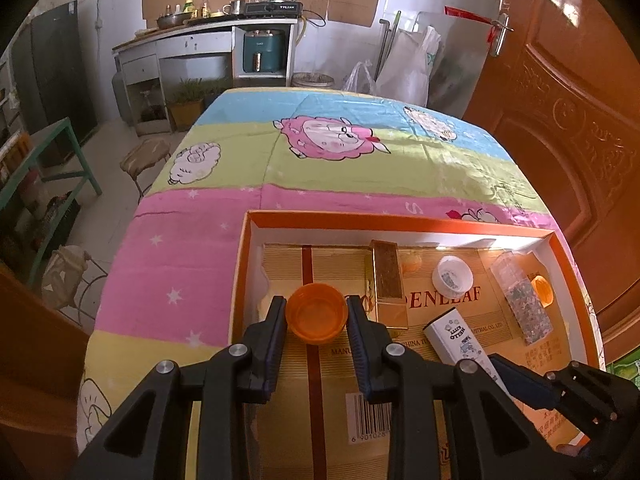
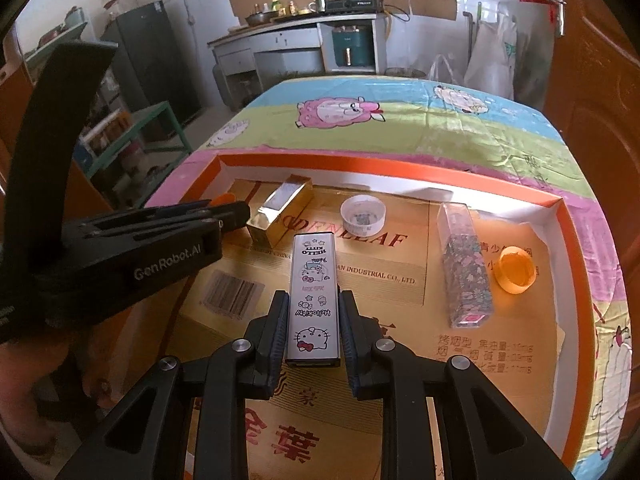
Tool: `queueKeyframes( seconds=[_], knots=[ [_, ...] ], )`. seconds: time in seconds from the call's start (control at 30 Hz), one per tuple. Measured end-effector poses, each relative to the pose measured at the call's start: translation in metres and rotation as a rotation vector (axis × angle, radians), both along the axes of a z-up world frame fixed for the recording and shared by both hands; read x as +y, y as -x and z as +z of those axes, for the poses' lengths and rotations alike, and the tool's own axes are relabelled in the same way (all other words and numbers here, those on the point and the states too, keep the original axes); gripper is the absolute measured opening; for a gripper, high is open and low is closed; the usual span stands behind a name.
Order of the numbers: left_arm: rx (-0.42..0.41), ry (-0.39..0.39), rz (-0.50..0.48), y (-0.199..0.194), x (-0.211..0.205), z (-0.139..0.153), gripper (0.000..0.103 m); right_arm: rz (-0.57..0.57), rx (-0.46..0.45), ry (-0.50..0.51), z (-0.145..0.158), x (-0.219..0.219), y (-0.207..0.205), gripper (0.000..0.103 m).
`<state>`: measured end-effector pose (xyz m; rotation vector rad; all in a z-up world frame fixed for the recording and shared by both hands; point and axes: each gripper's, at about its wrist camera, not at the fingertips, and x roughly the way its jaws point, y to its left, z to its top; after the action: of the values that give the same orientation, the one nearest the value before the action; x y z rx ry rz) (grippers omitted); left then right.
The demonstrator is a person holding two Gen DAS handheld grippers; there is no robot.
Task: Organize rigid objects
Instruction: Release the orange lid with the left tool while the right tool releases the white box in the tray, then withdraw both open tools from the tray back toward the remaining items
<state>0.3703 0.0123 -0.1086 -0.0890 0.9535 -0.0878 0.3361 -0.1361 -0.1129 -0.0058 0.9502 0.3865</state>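
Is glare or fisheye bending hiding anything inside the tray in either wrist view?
Left wrist view: an orange cast washes the right edge, tinting the tray's far corner; the orange cap in the left claw stays sharp. Right wrist view: even light, the Hello Kitty box readable; edges bend, nothing hidden.

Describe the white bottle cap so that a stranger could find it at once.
Start at the orange-rimmed tray on the cartoon bedsheet. Toward its far wall, between the gold box and the clear floral box, lies the white cap, open side up. It is round and white, while the other loose cap is orange.
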Motion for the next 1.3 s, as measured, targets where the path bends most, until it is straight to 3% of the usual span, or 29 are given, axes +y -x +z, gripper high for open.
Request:
queueKeyframes(
  seconds=[0.33,0.4,0.47,0.9,1.3],
  knots=[
    [0.017,0.032,-0.011,-0.001,0.001,-0.002,0.034,0.008,-0.015,0.037,-0.001,0.006,0.002,0.027],
    [0.005,0.024,-0.004,0.001,0.001,0.001,0.043,0.005,-0.020,0.040,0.001,0.006,0.003,0.034],
    [-0.010,0.028,-0.005,0.004,0.001,0.007,0.045,0.001,-0.030,0.043,0.004,0.005,0.005,0.043],
    [-0.071,0.039,0.012,0.038,0.010,0.042,0.046,-0.039,-0.057,0.020,0.030,-0.013,0.032,0.043],
    [-0.144,0.051,0.016,0.095,0.016,0.079,0.046,-0.103,-0.103,0.023,0.064,-0.034,0.089,0.043]
  ],
)
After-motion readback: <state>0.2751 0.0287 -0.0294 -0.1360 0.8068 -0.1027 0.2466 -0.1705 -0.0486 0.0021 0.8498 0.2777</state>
